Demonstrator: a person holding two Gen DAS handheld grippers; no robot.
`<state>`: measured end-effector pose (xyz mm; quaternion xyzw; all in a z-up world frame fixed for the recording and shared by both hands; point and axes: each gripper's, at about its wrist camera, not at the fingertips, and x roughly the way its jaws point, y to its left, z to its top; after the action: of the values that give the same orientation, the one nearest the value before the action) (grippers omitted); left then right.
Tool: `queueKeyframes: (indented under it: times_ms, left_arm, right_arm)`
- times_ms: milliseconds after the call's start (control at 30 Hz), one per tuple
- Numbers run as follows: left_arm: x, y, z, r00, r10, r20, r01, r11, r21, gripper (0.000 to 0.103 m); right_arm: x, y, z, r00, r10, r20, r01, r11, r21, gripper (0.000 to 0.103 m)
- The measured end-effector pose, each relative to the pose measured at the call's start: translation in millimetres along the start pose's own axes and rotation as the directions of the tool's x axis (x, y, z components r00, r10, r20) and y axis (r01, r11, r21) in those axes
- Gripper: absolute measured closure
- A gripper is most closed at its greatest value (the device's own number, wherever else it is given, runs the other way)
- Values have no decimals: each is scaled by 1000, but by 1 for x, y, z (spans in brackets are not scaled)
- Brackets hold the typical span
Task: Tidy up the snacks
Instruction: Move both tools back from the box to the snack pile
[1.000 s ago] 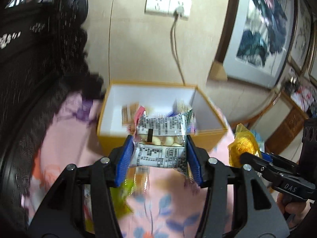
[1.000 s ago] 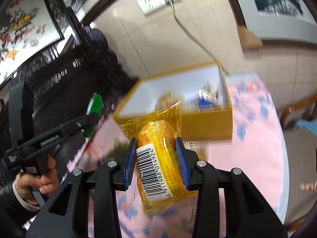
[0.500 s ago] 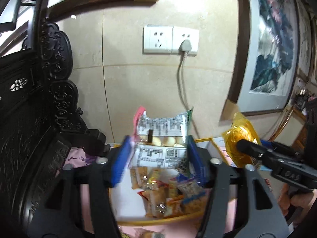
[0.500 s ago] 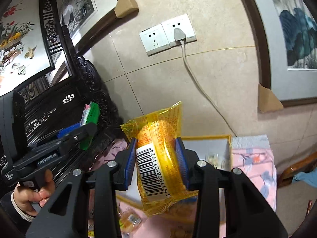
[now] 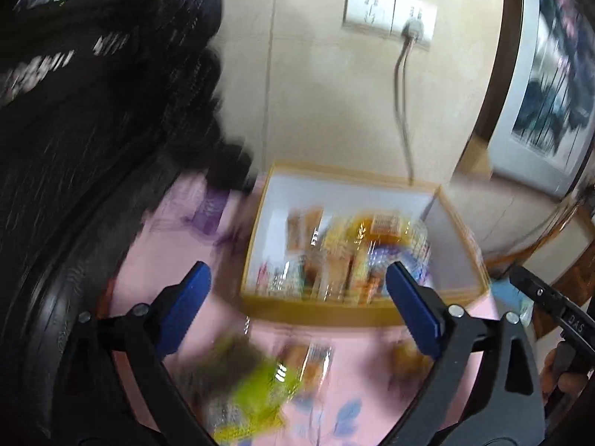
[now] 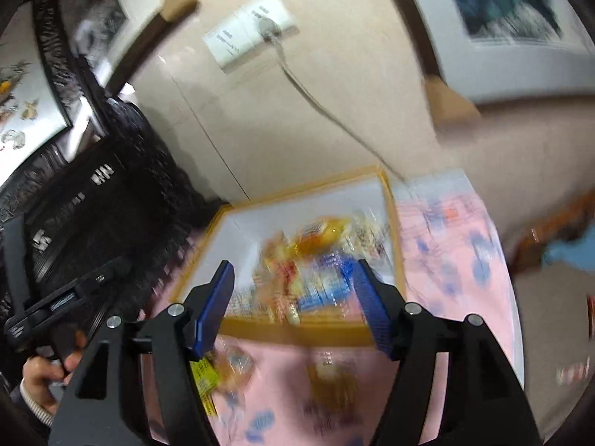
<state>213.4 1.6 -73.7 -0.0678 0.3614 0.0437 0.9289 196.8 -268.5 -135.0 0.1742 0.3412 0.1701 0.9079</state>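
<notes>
A yellow-rimmed white box [image 5: 357, 310] stands on the pink flowered tablecloth [image 5: 160, 260] against the wall, with several snack packets [image 5: 349, 256] inside. It also shows in the right wrist view [image 6: 297, 330] with its packets [image 6: 312, 256]. My left gripper [image 5: 297, 297] is open and empty in front of the box. My right gripper [image 6: 293, 297] is open and empty, also just before the box. Loose packets lie on the cloth near me: a green-yellow one [image 5: 260, 394] and yellow ones [image 6: 202, 375]. Both views are blurred by motion.
A dark carved wooden chair [image 5: 93, 111] stands at the left. A wall socket with a plugged cord [image 5: 390, 11] is above the box. Framed pictures [image 5: 543, 85] hang at the right. The table edge falls away at the right [image 6: 509, 297].
Both grippers let go of their packets over the box and opened. Both then drew back and tipped down toward the table; the yellow packet now lies in the box.
</notes>
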Motion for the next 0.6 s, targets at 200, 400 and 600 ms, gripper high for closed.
queueKeyframes:
  times_ms: [200,400,600]
  left_arm:
    - [1,-5,-103,957,-11,-291,8,1000,-10,6]
    - [-9,-6,-144,927,-47,-372,35,999,-38,6]
    - [-23,13,-145,944,-20,-331,1,998,-58,6]
  right_arm:
    - [11,-19,-100,963,-66,-262,100,988,121,32]
    - [21,7,-112,954,-133,-269,139,990,3,19]
    - [53,22,-90,961,-228,-160,208,969,-131,11]
